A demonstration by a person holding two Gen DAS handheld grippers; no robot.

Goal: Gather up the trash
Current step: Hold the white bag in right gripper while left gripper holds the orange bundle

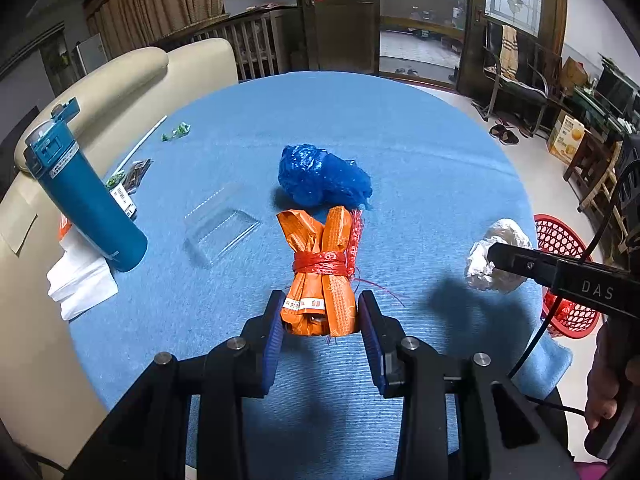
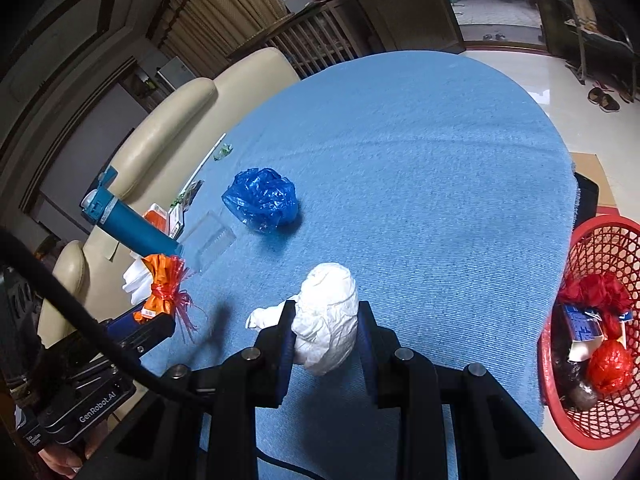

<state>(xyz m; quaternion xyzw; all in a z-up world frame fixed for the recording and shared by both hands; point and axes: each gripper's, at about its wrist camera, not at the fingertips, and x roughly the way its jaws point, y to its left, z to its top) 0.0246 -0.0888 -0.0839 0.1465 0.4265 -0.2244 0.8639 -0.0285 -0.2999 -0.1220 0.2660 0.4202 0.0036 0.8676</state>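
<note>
An orange wrapper bundle (image 1: 320, 276) tied with red string sits between the fingers of my left gripper (image 1: 320, 314), which is shut on its near end; it also shows in the right wrist view (image 2: 162, 286). My right gripper (image 2: 326, 320) is shut on a crumpled white paper wad (image 2: 328, 316), also seen in the left wrist view (image 1: 496, 256). A crumpled blue plastic bag (image 1: 322, 176) lies on the blue tablecloth (image 1: 420, 168) beyond the orange bundle, and shows in the right wrist view (image 2: 262, 198).
A red mesh basket (image 2: 592, 320) holding trash stands off the table's right edge. A teal bottle (image 1: 84, 192), a clear plastic lid (image 1: 220, 232), white napkins (image 1: 80, 280), small packets and a straw (image 1: 146, 140) sit at the left. A cream sofa (image 1: 132, 76) stands behind.
</note>
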